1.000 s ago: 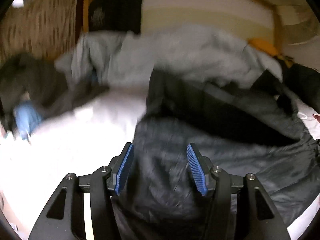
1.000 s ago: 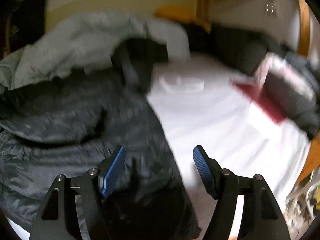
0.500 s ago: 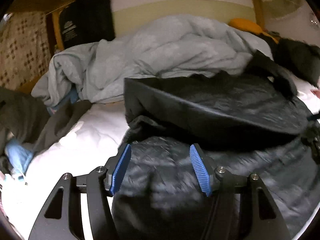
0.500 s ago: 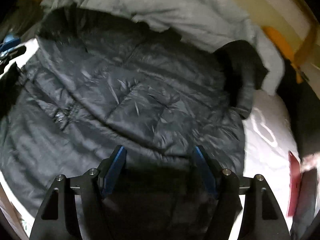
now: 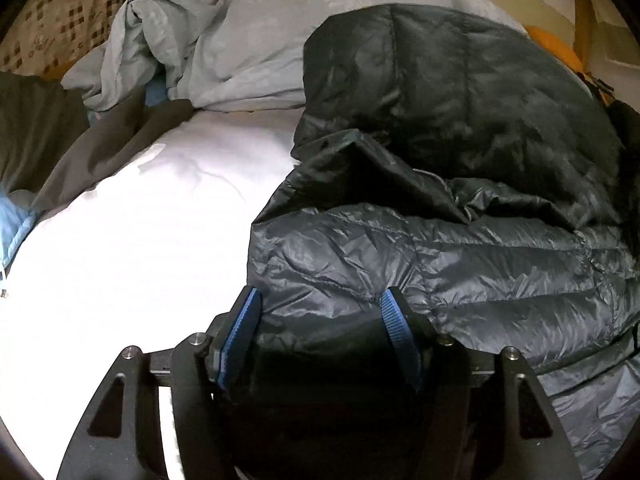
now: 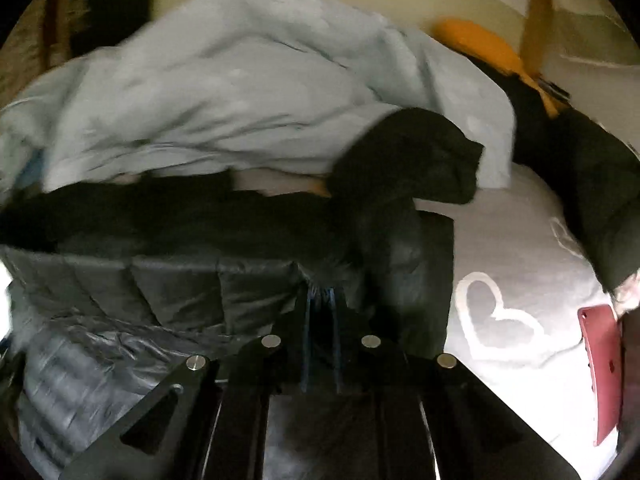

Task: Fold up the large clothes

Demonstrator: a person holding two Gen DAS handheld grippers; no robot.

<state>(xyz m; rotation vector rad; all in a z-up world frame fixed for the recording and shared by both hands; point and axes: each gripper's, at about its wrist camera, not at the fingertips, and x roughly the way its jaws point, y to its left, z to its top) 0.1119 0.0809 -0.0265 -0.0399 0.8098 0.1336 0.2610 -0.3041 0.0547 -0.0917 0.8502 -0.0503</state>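
— Where's the dark quilted puffer jacket (image 5: 460,248)?
— On the white bed sheet (image 5: 140,240). My left hand-held gripper (image 5: 320,312) straddles its edge, jaws apart, just widening.
— Right?
— Right hand-held gripper (image 6: 320,300) just closed; seemingly pinching jacket fabric, though blurred.

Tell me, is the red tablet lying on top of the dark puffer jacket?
No, the red tablet lies on the white sheet, apart from the puffer jacket.

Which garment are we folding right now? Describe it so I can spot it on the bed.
On the white bedsheet, in front of the crumpled pale blue duvet, lies the dark puffer jacket. Its shiny quilted fabric sets it apart from the matte grey clothes nearby.
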